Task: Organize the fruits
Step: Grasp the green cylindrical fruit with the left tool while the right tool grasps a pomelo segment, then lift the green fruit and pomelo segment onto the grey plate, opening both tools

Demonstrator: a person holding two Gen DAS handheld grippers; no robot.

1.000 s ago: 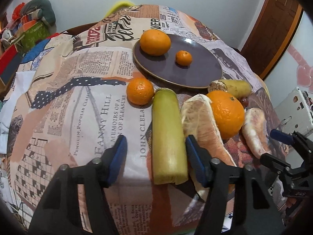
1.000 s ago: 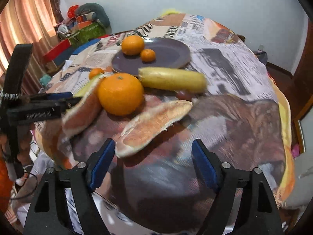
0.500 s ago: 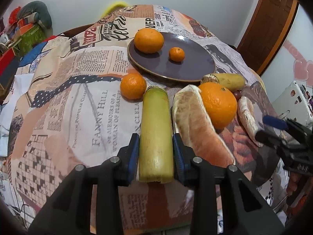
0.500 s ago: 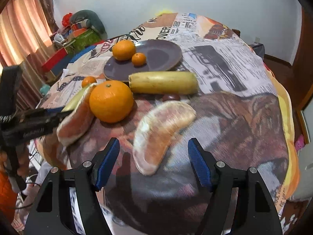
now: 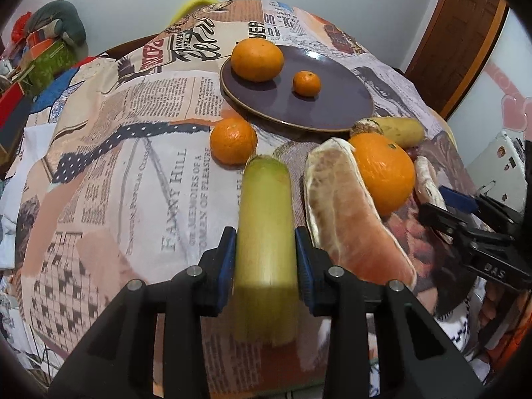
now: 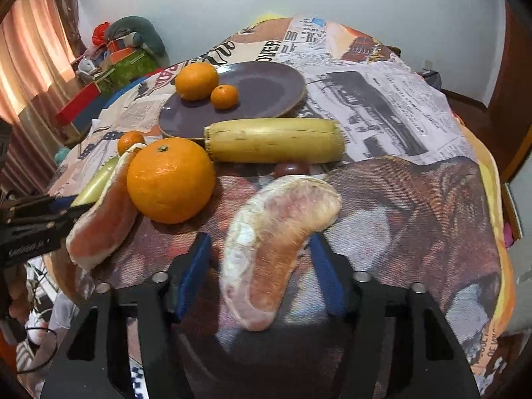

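Note:
My left gripper [image 5: 265,259] is shut on a yellow-green sugarcane piece [image 5: 266,232] that lies lengthwise on the table. A pomelo segment [image 5: 345,212] and a large orange [image 5: 382,171] lie just right of it. My right gripper [image 6: 261,266] is open, with its jaws on either side of a second pomelo segment [image 6: 276,236], apart from it. A purple plate [image 5: 335,99] at the back holds an orange [image 5: 257,60] and a small tangerine [image 5: 306,83]. Another tangerine [image 5: 233,140] sits in front of the plate. A second cane piece [image 6: 274,139] lies before the plate.
The round table has a newspaper-print cloth [image 5: 133,166]. A small dark fruit [image 6: 292,168] sits between the cane piece and the pomelo segment. Boxes and cloth clutter [image 6: 123,56] stand at the far left. A wooden door [image 5: 465,33] is at the right.
My left gripper moved forward and closed on the yellow-green cane piece. My right gripper advanced until its jaws straddle the pomelo segment and has narrowed somewhat.

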